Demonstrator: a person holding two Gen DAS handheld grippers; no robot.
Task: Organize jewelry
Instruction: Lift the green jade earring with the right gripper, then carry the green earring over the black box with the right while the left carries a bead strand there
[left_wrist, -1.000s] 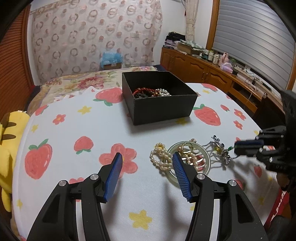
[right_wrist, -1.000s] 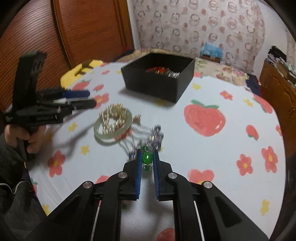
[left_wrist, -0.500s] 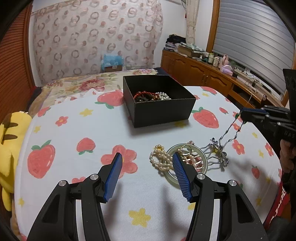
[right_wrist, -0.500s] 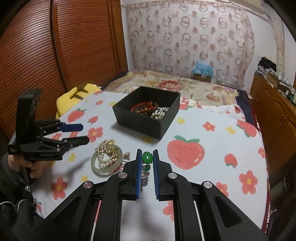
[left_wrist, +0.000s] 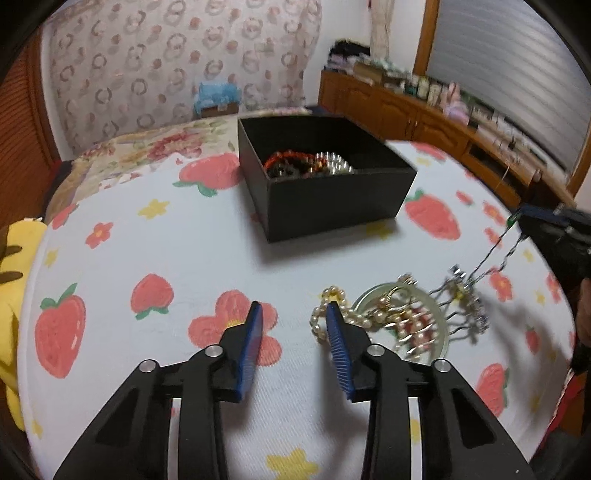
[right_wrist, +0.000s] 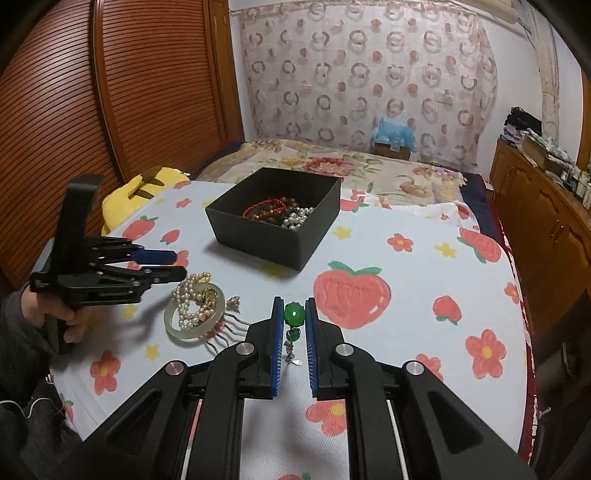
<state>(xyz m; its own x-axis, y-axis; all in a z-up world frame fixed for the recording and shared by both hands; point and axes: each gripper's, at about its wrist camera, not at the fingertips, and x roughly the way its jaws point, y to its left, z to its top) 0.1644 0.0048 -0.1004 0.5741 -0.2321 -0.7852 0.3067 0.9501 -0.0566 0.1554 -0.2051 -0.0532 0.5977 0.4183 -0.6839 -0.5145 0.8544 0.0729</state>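
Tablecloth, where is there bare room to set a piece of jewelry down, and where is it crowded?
Free: the tablecloth right of the black box, out to the table's edge, and the stretch between the box and the yellow cushion. Crowded: the patch in front of the box, where the pearl strand, pale bangle and hair comb overlap.

**Strawberries, black box, green stone**

The tablecloth (right_wrist: 406, 266) is white, printed with red strawberries, red flowers and small yellow flowers. At twelve o'clock on it stands a matte black box (right_wrist: 273, 236) holding a red-orange braided cord (right_wrist: 264, 210), dark brown beads (right_wrist: 288, 203) and silvery-white pearls (right_wrist: 297, 218). At nine o'clock lie a pale jade-green bangle (right_wrist: 173, 325) and a cream pearl strand (right_wrist: 186, 291). The right gripper (right_wrist: 294, 321), black with blue pads, pinches a bright green stone (right_wrist: 294, 315). The left gripper (left_wrist: 293, 339) has the same colours. Behind hangs a white curtain (right_wrist: 369, 74) with brownish-pink rings.
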